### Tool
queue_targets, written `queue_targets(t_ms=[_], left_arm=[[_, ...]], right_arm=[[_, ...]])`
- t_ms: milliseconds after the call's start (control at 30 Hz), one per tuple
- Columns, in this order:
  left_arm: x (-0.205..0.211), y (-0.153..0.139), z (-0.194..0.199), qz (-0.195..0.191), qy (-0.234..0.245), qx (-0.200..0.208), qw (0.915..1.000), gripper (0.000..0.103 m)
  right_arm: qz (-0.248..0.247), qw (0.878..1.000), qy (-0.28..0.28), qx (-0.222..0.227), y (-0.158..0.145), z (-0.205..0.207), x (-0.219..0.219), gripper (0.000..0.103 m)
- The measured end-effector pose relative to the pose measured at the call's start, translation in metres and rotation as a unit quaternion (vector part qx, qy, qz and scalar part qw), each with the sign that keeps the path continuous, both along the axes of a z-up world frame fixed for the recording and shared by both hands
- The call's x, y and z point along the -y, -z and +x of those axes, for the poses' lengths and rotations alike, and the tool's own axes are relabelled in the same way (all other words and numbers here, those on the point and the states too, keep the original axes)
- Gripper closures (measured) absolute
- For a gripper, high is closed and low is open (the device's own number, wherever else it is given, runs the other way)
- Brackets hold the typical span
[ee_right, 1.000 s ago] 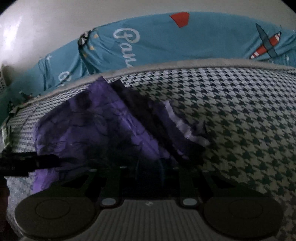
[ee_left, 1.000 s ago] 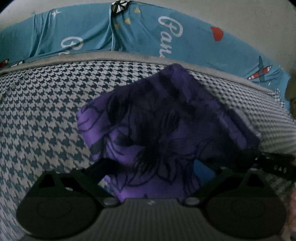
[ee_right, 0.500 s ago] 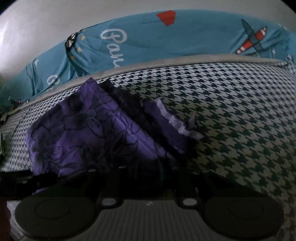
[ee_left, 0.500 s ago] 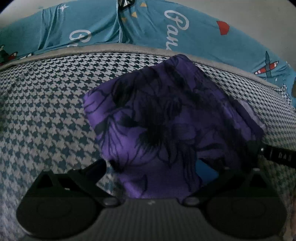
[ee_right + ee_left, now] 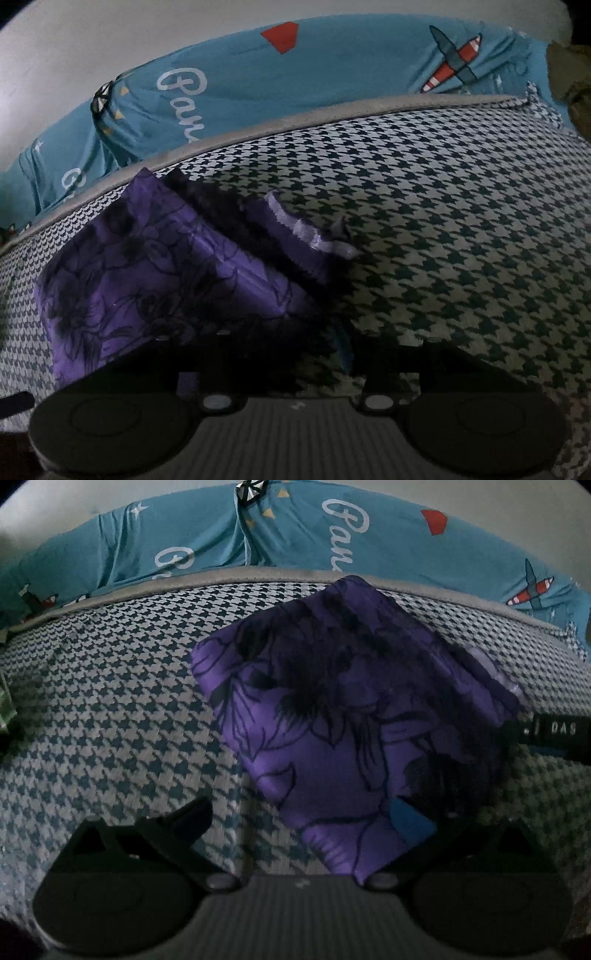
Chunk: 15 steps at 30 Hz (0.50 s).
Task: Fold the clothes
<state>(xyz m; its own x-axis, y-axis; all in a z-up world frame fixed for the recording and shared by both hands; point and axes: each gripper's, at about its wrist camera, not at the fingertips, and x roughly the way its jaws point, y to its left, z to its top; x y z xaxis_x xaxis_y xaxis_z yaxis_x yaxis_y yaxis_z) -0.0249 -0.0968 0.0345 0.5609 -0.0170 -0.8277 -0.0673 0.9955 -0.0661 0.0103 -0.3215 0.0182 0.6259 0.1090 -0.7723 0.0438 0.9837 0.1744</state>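
A purple garment with a black flower print (image 5: 351, 709) lies folded on the houndstooth bed cover (image 5: 110, 709). It also shows in the right wrist view (image 5: 155, 273), with a pale ruffled hem (image 5: 314, 236) sticking out on its right. My left gripper (image 5: 306, 823) is open; its left finger (image 5: 184, 819) is off the cloth and the garment's near corner lies over the right finger. My right gripper (image 5: 295, 354) is at the garment's near right edge, its fingertips in deep shadow. The right gripper's side (image 5: 554, 731) shows at the right of the left wrist view.
A teal printed sheet or pillow (image 5: 295, 531) runs along the far side of the bed, behind a grey piped edge (image 5: 258, 578). It also shows in the right wrist view (image 5: 295, 81). A pale wall is behind it. The houndstooth cover (image 5: 461, 240) spreads right of the garment.
The left gripper has drawn back and left, so the garment now lies flat further right in its view. The right gripper has shifted left and its fingers look wider apart.
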Motion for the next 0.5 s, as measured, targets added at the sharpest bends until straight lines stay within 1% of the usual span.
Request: queue_targets(t_ms=[100, 233, 400, 500], left_arm=[[0.002, 0.0, -0.004, 0.004, -0.003, -0.003, 1.0, 0.0], [0.004, 0.0, -0.009, 0.01, -0.007, -0.007, 0.9999, 0.0], [0.006, -0.001, -0.015, 0.017, -0.012, -0.012, 0.9997, 0.0], [0.006, -0.002, -0.017, 0.019, -0.014, -0.014, 0.9996, 0.0]], right_arm=[[0.009, 1.0, 0.003, -0.003, -0.002, -0.004, 0.001, 0.06], [0.021, 1.0, -0.006, -0.001, -0.005, -0.013, -0.002, 0.055], [0.024, 1.0, -0.02, 0.002, -0.007, -0.021, -0.008, 0.053], [0.022, 1.0, -0.018, 0.002, -0.007, -0.024, -0.011, 0.052]])
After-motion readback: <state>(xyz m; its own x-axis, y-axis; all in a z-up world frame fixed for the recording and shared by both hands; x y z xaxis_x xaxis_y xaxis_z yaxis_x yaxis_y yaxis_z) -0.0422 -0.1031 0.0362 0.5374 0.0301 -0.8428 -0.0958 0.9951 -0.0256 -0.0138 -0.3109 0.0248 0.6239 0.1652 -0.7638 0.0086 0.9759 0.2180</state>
